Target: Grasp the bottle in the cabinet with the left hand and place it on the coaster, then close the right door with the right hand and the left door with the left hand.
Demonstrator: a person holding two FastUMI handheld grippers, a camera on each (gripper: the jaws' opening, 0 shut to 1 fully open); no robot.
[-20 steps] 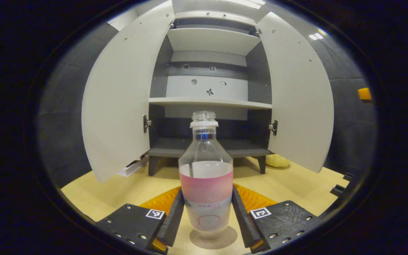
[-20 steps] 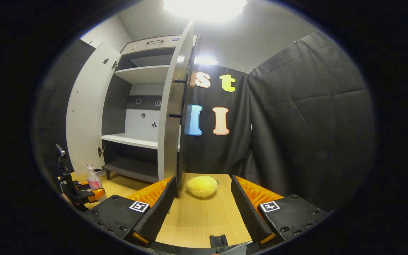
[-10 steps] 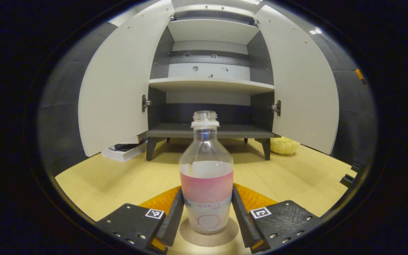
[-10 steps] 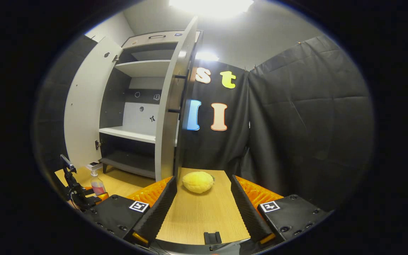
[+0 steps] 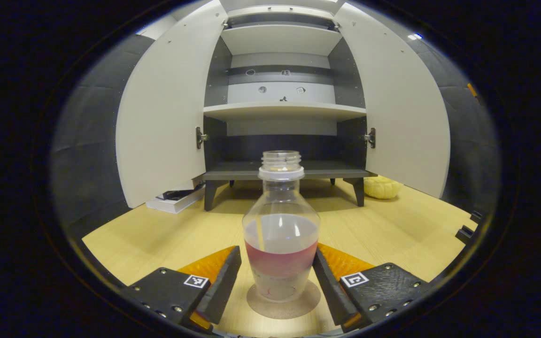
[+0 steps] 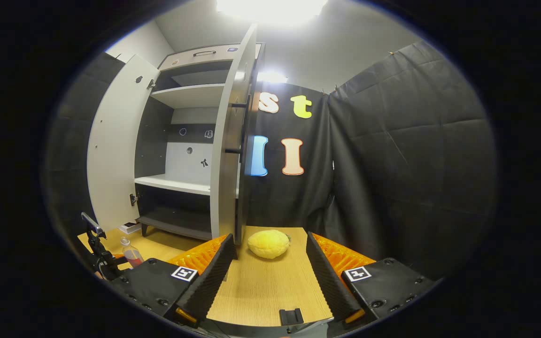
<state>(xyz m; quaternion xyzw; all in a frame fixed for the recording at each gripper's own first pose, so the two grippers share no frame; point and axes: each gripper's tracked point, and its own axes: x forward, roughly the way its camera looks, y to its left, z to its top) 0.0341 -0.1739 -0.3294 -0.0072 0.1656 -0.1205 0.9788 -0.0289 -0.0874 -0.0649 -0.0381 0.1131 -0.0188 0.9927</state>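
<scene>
A clear, uncapped bottle (image 5: 281,234) with a pink label and some liquid stands upright on the round brown coaster (image 5: 309,303). My left gripper (image 5: 277,251) is open around it; a narrow gap shows at the left finger (image 5: 226,281), while the right finger (image 5: 329,291) sits close to the bottle's side. The cabinet (image 5: 282,110) stands behind with bare shelves, its left door (image 5: 165,108) and right door (image 5: 395,108) both swung wide. My right gripper (image 6: 268,253) is open, holding nothing, just right of the right door's edge (image 6: 227,155). The bottle (image 6: 132,256) appears small at the lower left of the right gripper view.
A yellow lemon-like object (image 6: 268,244) lies on the wooden table (image 5: 158,239) beyond my right fingers, by the cabinet's right foot (image 5: 381,187). A flat white box (image 5: 174,202) rests under the left door. Black cloth walls stand behind and to the right.
The bottle came down onto the coaster. My left fingers then spread off its sides and drew back a little. The right gripper only shifted slightly.
</scene>
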